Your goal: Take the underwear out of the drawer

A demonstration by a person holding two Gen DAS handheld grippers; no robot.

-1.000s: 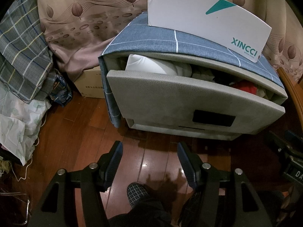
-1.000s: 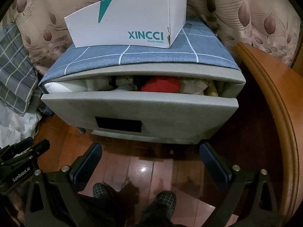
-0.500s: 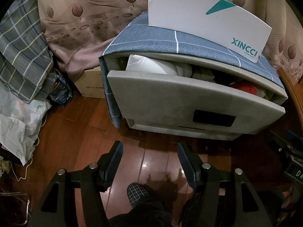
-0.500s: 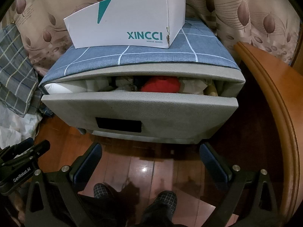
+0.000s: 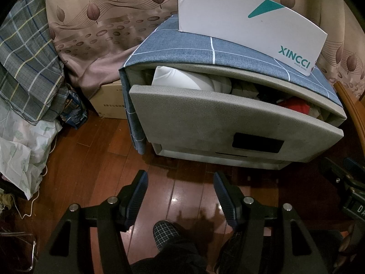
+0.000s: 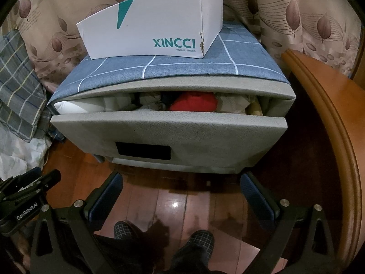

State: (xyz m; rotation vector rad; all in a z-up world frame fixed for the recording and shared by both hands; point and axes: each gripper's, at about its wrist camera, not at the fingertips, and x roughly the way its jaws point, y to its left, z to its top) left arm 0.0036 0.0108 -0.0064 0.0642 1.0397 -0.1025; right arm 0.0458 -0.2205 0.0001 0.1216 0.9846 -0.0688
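A grey nightstand drawer is pulled partly open. Inside lie crumpled clothes, with a red garment near the middle-right and a white bundle at the left. My left gripper is open and empty, held above the wood floor in front of the drawer's left half. My right gripper is open wide and empty, just in front of the drawer's lower edge.
A white XINCCI shoe box sits on the blue checked cloth covering the nightstand. A curved wooden bed frame stands at the right. A cardboard box, plaid fabric and bags lie at the left. My slippered feet are below.
Both views have shifted very slightly; the drawer and the grippers' jaws stand as before.
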